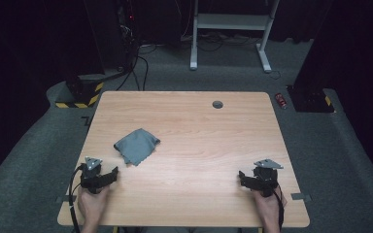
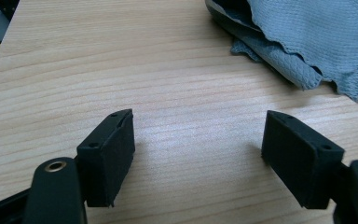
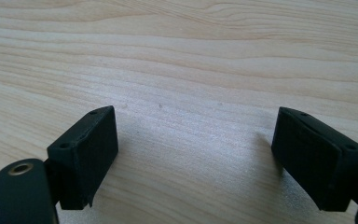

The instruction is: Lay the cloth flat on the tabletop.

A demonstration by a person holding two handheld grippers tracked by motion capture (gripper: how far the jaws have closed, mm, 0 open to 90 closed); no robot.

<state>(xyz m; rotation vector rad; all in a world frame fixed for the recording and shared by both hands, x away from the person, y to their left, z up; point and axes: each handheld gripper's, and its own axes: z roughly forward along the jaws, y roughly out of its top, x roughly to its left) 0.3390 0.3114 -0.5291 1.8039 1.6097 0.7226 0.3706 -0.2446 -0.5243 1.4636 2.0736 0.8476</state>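
A small grey microfibre cloth (image 1: 136,145) with a fine woven mesh texture is being shown left of centre in the high view, lying on the light wooden table (image 1: 199,131). It is being seen loosely folded into a rough four-cornered shape, with more than one layer stacked. In the left gripper view the cloth (image 2: 307,42) is being shown at the upper right of the frame: a top layer is draped over a lower fold, the edges are pinked in a zigzag cut, and a darker shadowed gap is being seen between the layers. No pattern or print is being seen on it.

The left gripper (image 1: 108,176) is being held at the lower left of the high view, near the cloth but apart from it. Its jaws are being kept spread wide with bare wood between them, nothing grasped; in its own view the left gripper (image 2: 198,158) is resting low over the table. The right gripper (image 1: 245,178) is being held at the lower right of the high view, well apart from the cloth, likewise released, with bare table being seen between its jaws in its own view (image 3: 196,158). A small round grey grommet (image 1: 217,104) is being seen set in the table toward the upper edge.
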